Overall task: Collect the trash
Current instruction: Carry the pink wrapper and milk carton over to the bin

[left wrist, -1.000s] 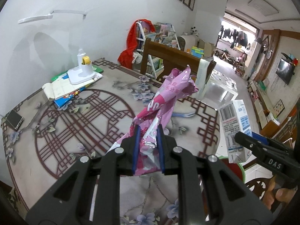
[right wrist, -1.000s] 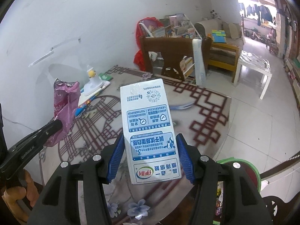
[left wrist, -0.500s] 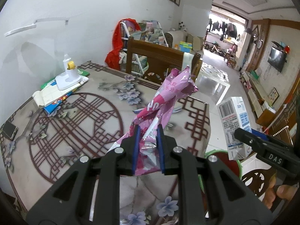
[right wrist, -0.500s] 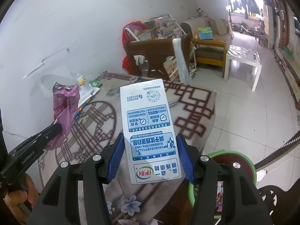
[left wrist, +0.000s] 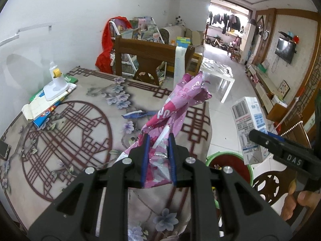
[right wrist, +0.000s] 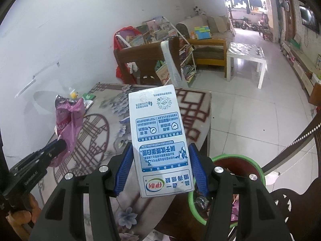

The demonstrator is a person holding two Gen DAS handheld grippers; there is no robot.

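Note:
My left gripper [left wrist: 157, 156] is shut on a crumpled pink snack wrapper [left wrist: 180, 104] and holds it above the table's right part. My right gripper [right wrist: 160, 164] is shut on a white and blue milk carton [right wrist: 158, 136], upside down, above the table edge. A green-rimmed trash bin [right wrist: 238, 158] with a dark red inside stands on the floor just right of the table, below the carton. In the left wrist view the carton [left wrist: 248, 128] hangs over the bin [left wrist: 230, 162]. In the right wrist view the wrapper [right wrist: 68, 120] shows at the left.
The patterned table [left wrist: 66, 124] holds books and a white lamp base [left wrist: 54, 86] at the far left, a phone [left wrist: 4, 149] at the left edge, and a blue wrapper [left wrist: 136, 113] mid-table. A wooden chair [left wrist: 152, 60] stands behind it. A dark chair back [left wrist: 268, 182] sits by the bin.
Both grippers have moved right toward the table's edge with their loads. The bin has come into fuller view under the carton.

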